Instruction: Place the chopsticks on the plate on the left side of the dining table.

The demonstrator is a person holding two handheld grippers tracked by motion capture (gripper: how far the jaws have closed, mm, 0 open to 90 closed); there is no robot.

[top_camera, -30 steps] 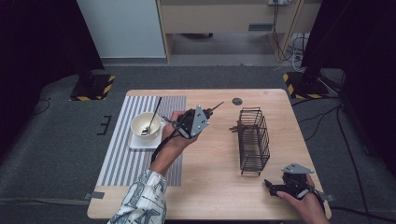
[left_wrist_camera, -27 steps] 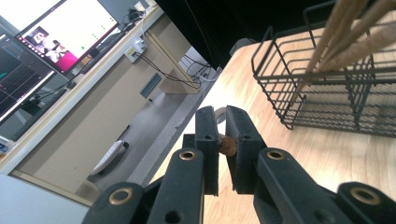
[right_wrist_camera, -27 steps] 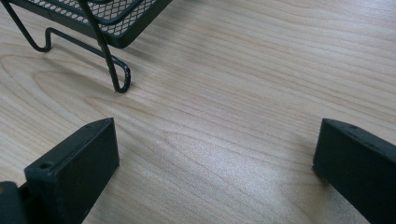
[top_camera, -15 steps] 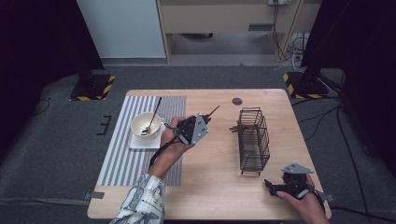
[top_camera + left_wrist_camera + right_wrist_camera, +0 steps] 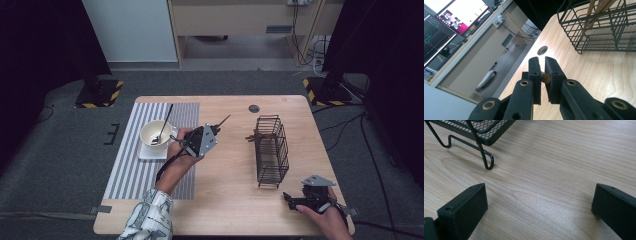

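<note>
Left gripper is lifted above mid-desk, clamped on a thin brown stick whose tip pokes toward the black wire basket. More sticks stand in that basket. Right gripper rests at the desk's near right corner, jaws wide apart, holding nothing. A bowl with a spoon sits on the striped mat.
</note>
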